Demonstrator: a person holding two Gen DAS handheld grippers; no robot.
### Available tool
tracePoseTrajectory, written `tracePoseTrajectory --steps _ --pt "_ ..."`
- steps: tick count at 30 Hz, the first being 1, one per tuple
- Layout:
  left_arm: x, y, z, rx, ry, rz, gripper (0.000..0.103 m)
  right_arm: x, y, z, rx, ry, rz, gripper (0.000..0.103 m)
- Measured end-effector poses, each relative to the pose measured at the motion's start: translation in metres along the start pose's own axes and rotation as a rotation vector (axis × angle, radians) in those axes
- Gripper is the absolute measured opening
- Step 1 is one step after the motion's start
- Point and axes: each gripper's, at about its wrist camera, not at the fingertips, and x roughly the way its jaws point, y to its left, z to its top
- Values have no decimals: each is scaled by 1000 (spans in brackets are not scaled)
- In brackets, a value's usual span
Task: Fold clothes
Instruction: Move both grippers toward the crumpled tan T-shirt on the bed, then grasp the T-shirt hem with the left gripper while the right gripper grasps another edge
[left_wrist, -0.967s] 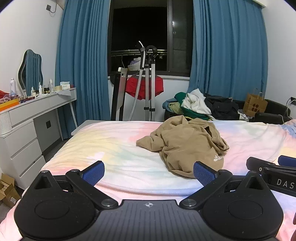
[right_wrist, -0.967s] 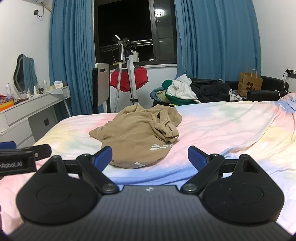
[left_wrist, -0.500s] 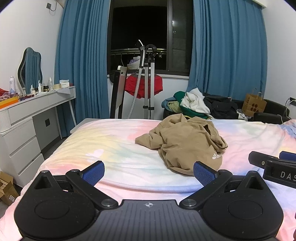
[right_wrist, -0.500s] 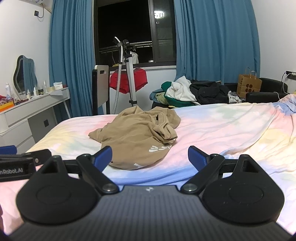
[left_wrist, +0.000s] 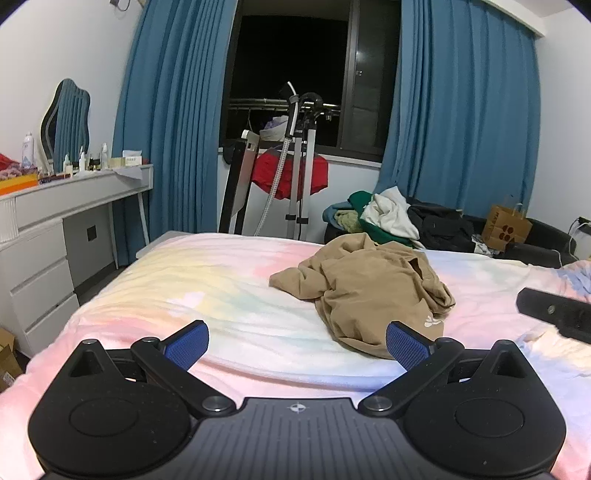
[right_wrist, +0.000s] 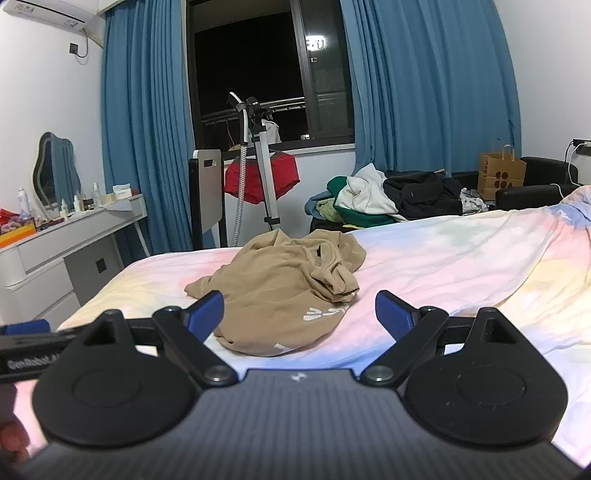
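Crumpled tan garment (left_wrist: 369, 288) near the bed's (left_wrist: 192, 280) far edge. Left gripper (left_wrist: 297, 341) spread, empty; right gripper (right_wrist: 299, 312) likewise. Air conditioner (right_wrist: 48, 13) only in right view.

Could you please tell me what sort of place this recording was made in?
Most likely a home bedroom: a bed with a crumpled tan garment on it, a white dressing table with a mirror, and blue curtains at a dark window.
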Motion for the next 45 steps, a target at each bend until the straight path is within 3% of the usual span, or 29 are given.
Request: tracePoseTrajectory --steps 15,22,26,31,36,45 --pt "23 -10 -14 65 67 -6 103 -13 -20 15 36 7 -26 90" --pt "59 -18 -7 51 153 -29 103 -19 -45 21 93 7 -39 90" --pt "85 -28 4 64 137 20 103 -20 -53 20 107 15 -35 90" --pt "128 -40 23 74 135 -28 102 -16 -62 17 142 29 -36 90" --pt "186 -50 41 23 181 -144 96 -3 -81 14 192 61 -65 90" --pt "265 -82 56 53 145 -207 85 31 -102 -2 263 138 -75 90"
